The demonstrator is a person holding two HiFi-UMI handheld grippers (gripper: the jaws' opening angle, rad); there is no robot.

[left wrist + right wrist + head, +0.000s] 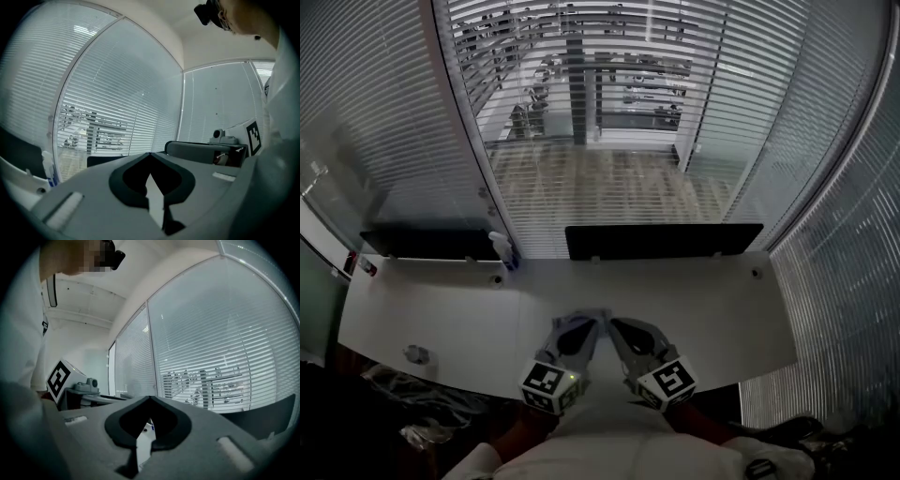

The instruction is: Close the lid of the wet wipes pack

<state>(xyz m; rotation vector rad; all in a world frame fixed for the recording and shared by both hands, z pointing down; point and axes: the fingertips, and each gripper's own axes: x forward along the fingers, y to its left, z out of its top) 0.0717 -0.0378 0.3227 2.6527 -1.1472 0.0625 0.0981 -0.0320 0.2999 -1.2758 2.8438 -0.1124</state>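
A white counter (441, 309) stretches below windows hung with slatted blinds (609, 178). Near its front edge the left tool (587, 324) and right tool (624, 330) angle inward, tips close together. Dark panels (664, 240) line the far edge, with a spray bottle (501, 247) between them.

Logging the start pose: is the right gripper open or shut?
Shut. The right gripper shows its jaws meeting at the tips in the right gripper view, with nothing held between them.
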